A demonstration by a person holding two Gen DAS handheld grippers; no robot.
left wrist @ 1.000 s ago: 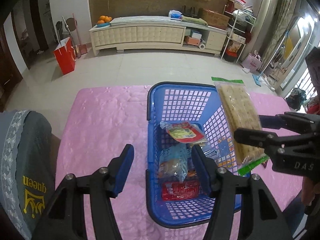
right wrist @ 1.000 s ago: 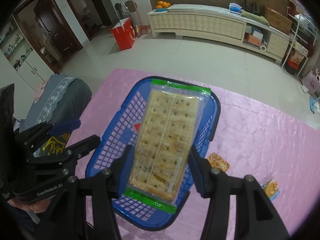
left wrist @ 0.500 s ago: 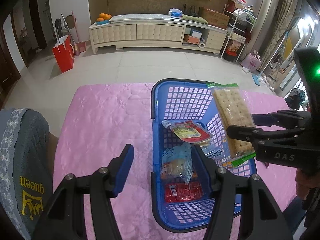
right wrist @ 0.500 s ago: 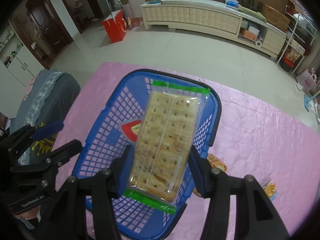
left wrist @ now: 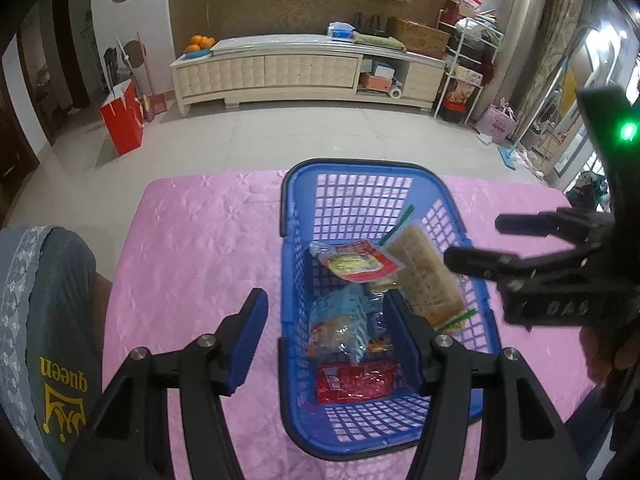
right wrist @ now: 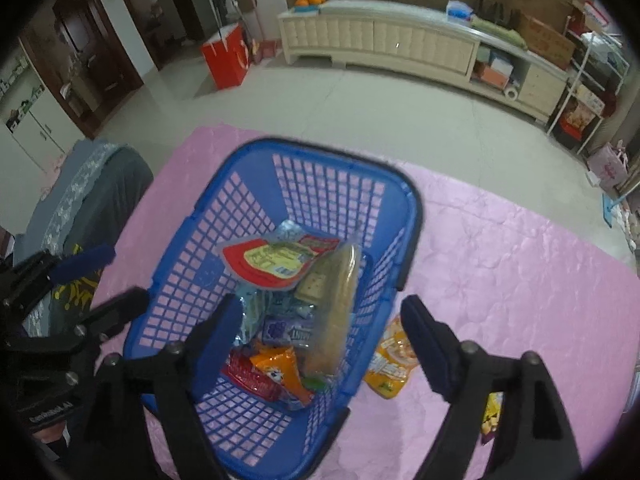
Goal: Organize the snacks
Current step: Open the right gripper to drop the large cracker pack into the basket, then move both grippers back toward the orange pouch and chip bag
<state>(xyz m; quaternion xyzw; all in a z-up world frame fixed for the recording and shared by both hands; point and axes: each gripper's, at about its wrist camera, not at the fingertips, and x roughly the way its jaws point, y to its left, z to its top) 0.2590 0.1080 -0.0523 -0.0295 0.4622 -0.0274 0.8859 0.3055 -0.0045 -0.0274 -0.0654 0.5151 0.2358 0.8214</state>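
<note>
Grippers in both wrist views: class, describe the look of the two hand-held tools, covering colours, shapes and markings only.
Both the left gripper and the right gripper are matte black, angular linkages joined by silver round-headed screws. Their flat, tapering fingers carry blue pads on the inner faces. The right gripper's body bears pale raised lettering and has a green indicator light above. No cables or sleeves are visible.

A long cream cabinet point(left wrist: 308, 72) stands against the far wall. Oranges point(left wrist: 199, 42) sit on its left end. A red bag point(left wrist: 122, 116) stands on the floor left of it.
</note>
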